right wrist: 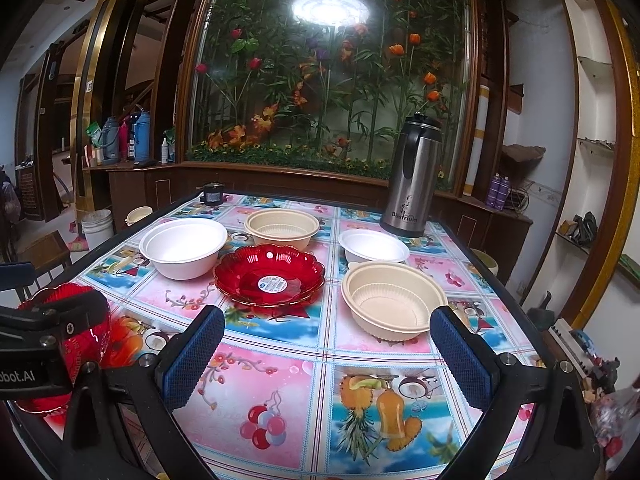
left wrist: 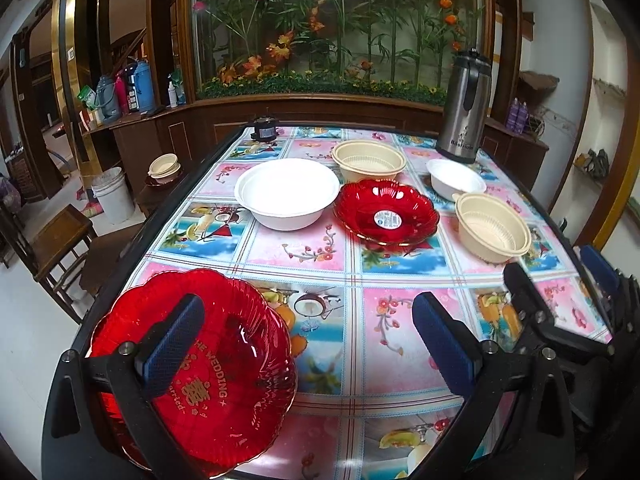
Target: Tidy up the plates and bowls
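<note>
Both claws hover wide apart over the near edge of the tabletop [right wrist: 304, 364], gripping nothing. The left claw [left wrist: 308, 344] has one finger above the near-left red plate [left wrist: 224, 384], which lies flat at the tabletop's near-left corner; the right claw [right wrist: 326, 356] faces bare cloth.

The sorting looks barely begun: a second red plate [right wrist: 269, 275] sits mid-table, a large white bowl [right wrist: 183, 246] to its left, a small white bowl [right wrist: 374, 245] far right, one cream bowl [right wrist: 282, 226] behind and another cream bowl [right wrist: 394, 300] near right.

Next, likely pair like with like: pinch a rim squarely and lift one plate onto its twin.
</note>
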`<state>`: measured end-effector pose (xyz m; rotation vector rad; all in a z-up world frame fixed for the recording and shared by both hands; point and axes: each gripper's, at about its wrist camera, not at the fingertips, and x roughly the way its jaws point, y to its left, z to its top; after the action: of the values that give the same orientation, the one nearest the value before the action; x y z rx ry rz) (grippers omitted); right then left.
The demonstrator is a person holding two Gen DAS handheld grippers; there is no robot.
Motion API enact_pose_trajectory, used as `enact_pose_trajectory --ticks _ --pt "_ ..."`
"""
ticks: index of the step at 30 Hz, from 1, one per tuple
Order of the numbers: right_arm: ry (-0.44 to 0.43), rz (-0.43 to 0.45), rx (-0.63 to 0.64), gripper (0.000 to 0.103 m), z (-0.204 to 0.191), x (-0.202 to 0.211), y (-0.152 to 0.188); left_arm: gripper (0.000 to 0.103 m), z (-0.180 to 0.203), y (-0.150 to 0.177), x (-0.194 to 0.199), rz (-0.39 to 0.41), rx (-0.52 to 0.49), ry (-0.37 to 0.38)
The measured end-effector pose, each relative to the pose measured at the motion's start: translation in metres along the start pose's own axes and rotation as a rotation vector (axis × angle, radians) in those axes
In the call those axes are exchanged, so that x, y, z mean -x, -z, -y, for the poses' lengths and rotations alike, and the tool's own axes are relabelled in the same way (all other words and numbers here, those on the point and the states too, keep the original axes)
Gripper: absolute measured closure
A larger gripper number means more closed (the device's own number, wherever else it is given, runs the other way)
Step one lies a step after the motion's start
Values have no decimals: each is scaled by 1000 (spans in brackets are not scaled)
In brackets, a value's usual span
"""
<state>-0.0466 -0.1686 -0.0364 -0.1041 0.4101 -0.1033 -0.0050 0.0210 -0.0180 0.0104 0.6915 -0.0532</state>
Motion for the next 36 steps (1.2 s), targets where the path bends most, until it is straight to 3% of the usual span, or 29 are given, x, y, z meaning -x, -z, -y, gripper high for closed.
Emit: enact_pose_trajectory --ticks 25,36 --pt "20 -31 -32 0 21 -12 4 0 20 2 -7 -26 -58 -13" --pt "31 -52 -20 0 21 -22 6 0 9 1 -15 -48 -60 -33"
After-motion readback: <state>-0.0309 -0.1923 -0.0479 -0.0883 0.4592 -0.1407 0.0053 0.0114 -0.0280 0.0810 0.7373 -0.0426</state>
